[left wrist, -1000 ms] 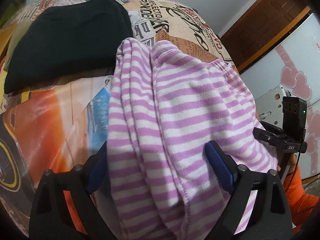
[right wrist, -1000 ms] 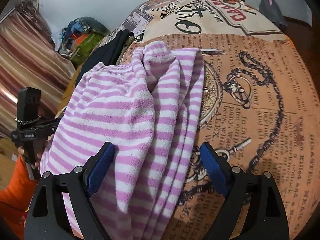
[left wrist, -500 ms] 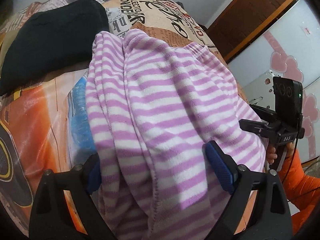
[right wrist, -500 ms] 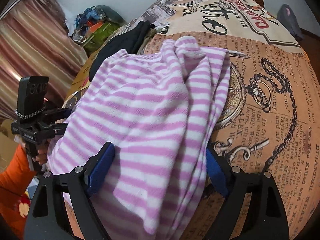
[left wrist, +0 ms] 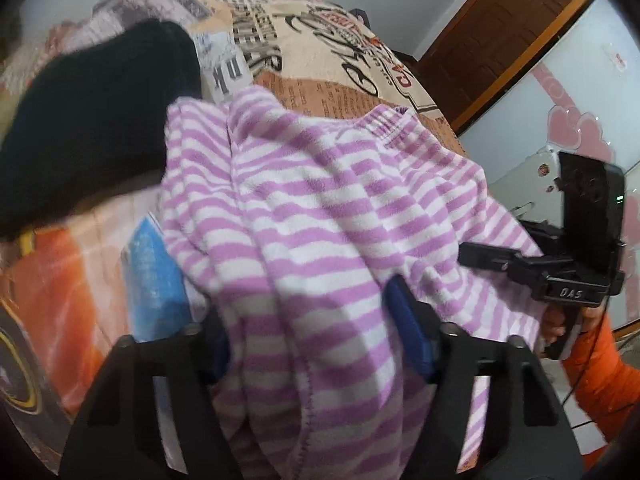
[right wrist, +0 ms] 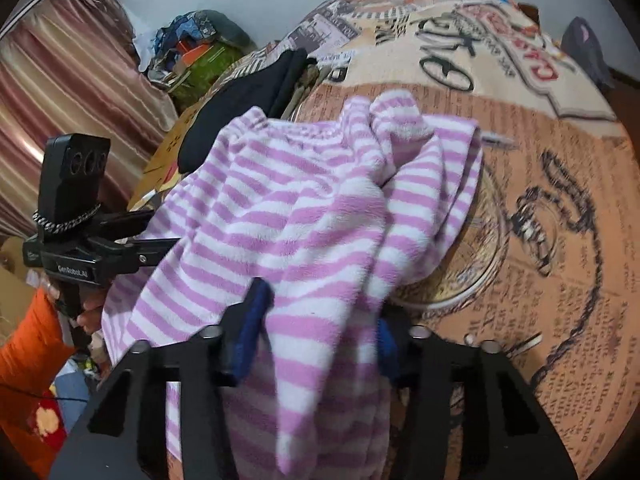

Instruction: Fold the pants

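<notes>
- Both pairs of jaws have drawn inward since half a second ago, now clamped on the striped pants (left wrist: 320, 216)
- Left gripper (left wrist: 316, 336) pinches a bunched fold between its blue pads
- Right gripper (right wrist: 320, 320) likewise; fabric drapes ahead over the printed bedspread (right wrist: 560, 200)
- A black garment (left wrist: 92, 136) lies beyond, left of the left jaws

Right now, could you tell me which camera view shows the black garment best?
The left wrist view: the black garment fills the upper left, lying on the printed bedspread beside the striped pants. The right wrist view shows only a dark strip behind the pants.
</notes>
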Demonstrator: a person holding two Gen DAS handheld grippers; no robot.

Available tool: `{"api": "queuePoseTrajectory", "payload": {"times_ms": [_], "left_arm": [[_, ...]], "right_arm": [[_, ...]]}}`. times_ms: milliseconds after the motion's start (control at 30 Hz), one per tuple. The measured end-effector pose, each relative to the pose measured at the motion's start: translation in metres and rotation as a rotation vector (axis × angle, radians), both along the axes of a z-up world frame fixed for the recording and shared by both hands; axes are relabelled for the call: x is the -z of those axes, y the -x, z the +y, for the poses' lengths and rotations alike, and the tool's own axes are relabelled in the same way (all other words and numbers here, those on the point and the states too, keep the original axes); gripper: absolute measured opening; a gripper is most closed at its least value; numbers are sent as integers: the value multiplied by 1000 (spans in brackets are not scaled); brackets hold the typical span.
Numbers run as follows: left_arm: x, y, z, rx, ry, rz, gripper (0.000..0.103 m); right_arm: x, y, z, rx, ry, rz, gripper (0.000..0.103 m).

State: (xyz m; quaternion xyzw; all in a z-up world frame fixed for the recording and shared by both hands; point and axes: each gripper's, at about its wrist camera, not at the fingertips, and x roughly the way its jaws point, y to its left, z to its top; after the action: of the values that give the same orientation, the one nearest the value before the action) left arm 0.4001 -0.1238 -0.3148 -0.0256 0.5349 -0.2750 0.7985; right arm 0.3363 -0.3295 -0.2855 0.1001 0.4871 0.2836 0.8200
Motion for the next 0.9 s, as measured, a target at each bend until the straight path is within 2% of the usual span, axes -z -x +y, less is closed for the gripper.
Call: {"api": "queuePoseTrajectory", "payload": {"times_ms": [33, 100, 200, 467, 667, 900], "left_arm": [[-4, 3, -1, 0, -16, -21, 55], [-9, 6, 0, -9, -35, -48, 40], [-19, 11, 5, -22, -24, -64, 33], [-50, 33, 8, -19, -8, -144, 30], [-84, 43, 20, -68, -22, -230, 30], [-121, 39, 52, -124, -41, -326, 30]], "right_arm": [[-5, 2, 1, 4, 17, -22, 34], [-13, 9, 2, 12, 46, -64, 29], [-25, 16, 5, 18, 68, -115, 27], [-60, 35, 10, 23, 77, -211, 25], [-87, 42, 19, 32, 69, -281, 25], [-116, 31, 47, 7, 63, -370, 25]]}}
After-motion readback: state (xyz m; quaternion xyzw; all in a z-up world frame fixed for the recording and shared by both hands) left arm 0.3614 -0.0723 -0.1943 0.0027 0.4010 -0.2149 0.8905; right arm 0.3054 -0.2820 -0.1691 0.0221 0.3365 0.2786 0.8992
